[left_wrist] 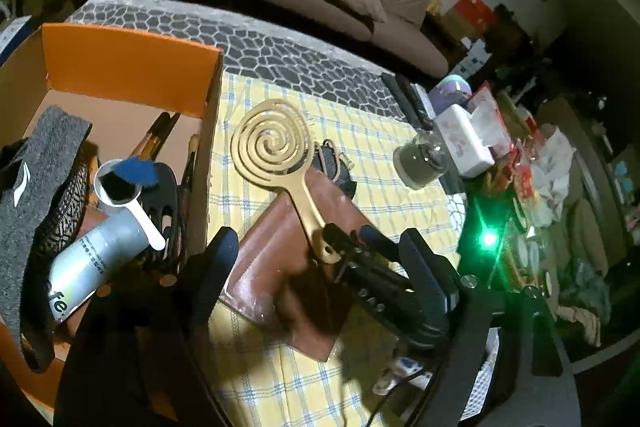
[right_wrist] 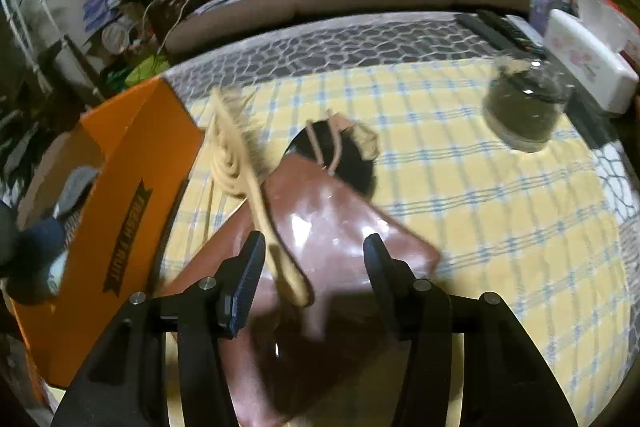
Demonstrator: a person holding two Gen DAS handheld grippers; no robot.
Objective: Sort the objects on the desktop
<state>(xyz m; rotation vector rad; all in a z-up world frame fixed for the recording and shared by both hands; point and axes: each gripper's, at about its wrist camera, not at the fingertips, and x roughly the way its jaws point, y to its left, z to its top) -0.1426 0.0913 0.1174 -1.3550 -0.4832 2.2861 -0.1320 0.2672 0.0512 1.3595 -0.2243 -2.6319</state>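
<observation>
Since the right wrist view was smeared with blur, I went mostly by the left one. Nearest the lens, the left tool (left_wrist: 320,239) had its fingers spread wide, holding nothing. The right tool (right_wrist: 314,251) was also apart, straddling the handle end of the gold spiral brush (left_wrist: 270,143). The handle sat close to its left finger, but I couldn't tell if they touched.

The brush lay across a brown leather wallet (left_wrist: 280,267), head pointing away, on the yellow checked cloth (left_wrist: 360,131) over the desk. My guess is it was light and stiff. The open spiral head looked awkward to pinch, so the narrow handle seemed the spot to grab. The wallet looked glossy, so I figured the brush could skate when nudged.

The handle tip was partly hidden behind the right tool. A black pouch (left_wrist: 336,163) was mostly buried under the brush and wallet. To the left, the orange box (left_wrist: 120,67) was cut off by the frame, its contents a jumble. Further right stood a glass jar (left_wrist: 420,163), contents unclear.
</observation>
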